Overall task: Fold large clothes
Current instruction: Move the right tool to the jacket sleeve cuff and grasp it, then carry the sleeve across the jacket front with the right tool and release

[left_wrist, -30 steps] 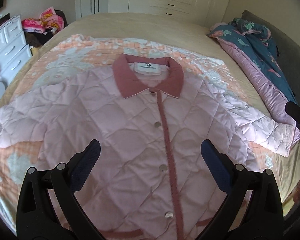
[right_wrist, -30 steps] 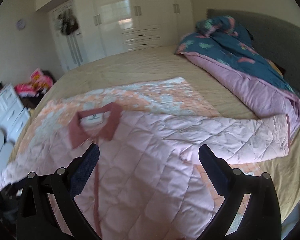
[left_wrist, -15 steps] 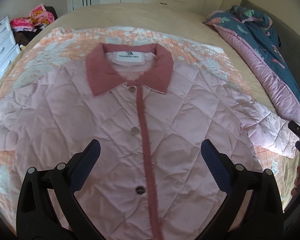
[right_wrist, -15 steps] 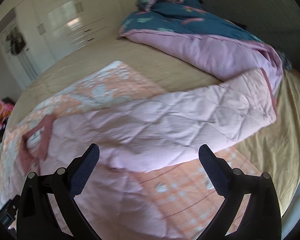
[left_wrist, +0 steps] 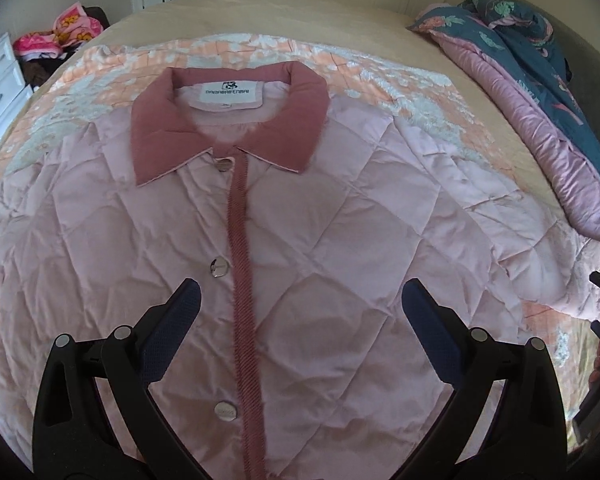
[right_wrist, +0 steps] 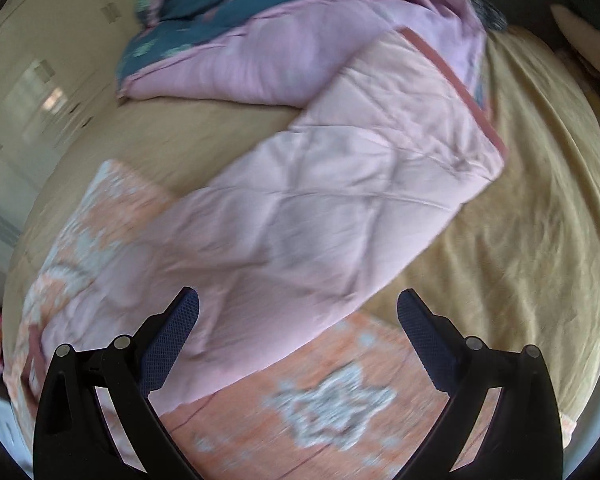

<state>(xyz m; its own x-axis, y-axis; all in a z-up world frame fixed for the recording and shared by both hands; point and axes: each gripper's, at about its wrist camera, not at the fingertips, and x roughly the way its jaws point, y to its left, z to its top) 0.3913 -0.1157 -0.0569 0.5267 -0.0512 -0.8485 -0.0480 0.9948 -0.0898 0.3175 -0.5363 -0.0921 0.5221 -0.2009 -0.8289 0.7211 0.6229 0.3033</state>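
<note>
Jaws on both of your grippers stood wide apart and held nothing. Your left gripper point(left_wrist: 296, 312) hung over the chest of the pink quilted jacket point(left_wrist: 340, 240), which lay face up and buttoned on the patterned blanket point(left_wrist: 380, 68), its placket running straight away from you toward the dusty-rose collar point(left_wrist: 236, 120). Your right gripper point(right_wrist: 298, 320) hung over the jacket's right sleeve point(right_wrist: 320, 208), whose long axis ran from just under the jaws away and rightward, ending at the trimmed cuff point(right_wrist: 456, 76). That view was blurred, so whether the cuff touched the folded duvet point(right_wrist: 268, 52) or only lay against its edge could not be told. Your right hand looked the nearer one for the sleeve, and I judged the cuff end to be the part to reach for, to bring it back across the body. Bare tan bedspread point(right_wrist: 540, 220) lay open to the right of the sleeve; the duvet closed off the far side.
</note>
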